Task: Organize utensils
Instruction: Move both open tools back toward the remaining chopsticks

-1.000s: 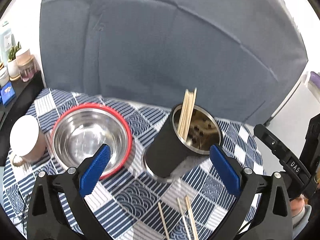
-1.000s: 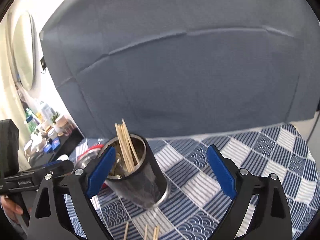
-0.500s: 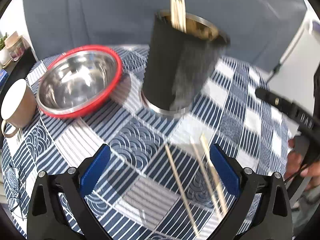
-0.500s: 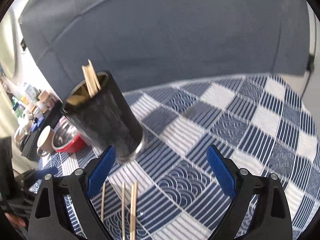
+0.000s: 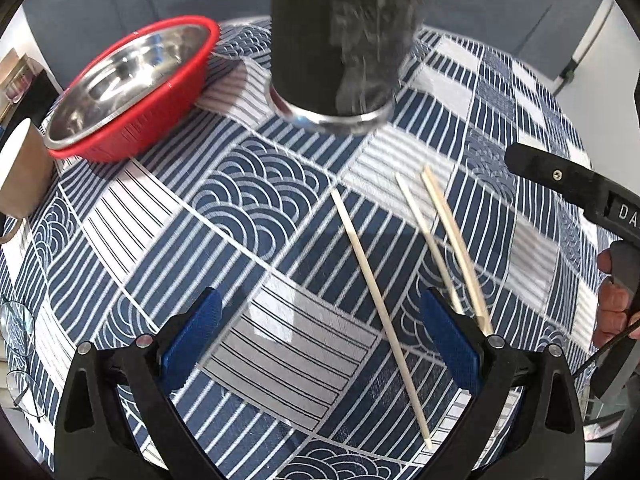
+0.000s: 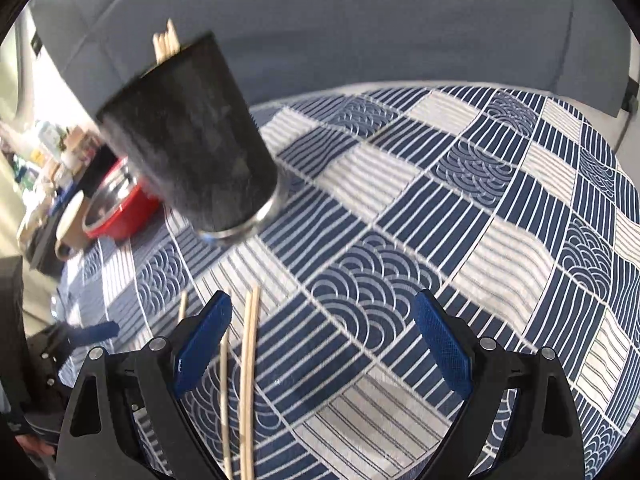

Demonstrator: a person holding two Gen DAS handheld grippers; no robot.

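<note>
A black utensil holder (image 5: 340, 36) with a steel base stands on the blue patterned tablecloth (image 5: 240, 208); in the right wrist view (image 6: 188, 136) several chopsticks stick out of its top. Three loose chopsticks lie on the cloth: one (image 5: 378, 300) between my left fingers and two (image 5: 452, 248) by my left gripper's right finger. In the right wrist view two (image 6: 248, 380) lie just inside the left finger. My left gripper (image 5: 320, 344) is open and empty, low over the cloth. My right gripper (image 6: 320, 344) is open and empty too.
A red-rimmed steel bowl (image 5: 128, 88) sits left of the holder, with a beige cup (image 5: 20, 172) further left. Glasses (image 5: 16, 340) lie at the table's left edge. The other gripper's black body (image 5: 580, 196) is at the right. A grey backdrop stands behind.
Both grippers have dropped lower and closer to the cloth and the loose chopsticks; the holder now looms above. Both stay open.
</note>
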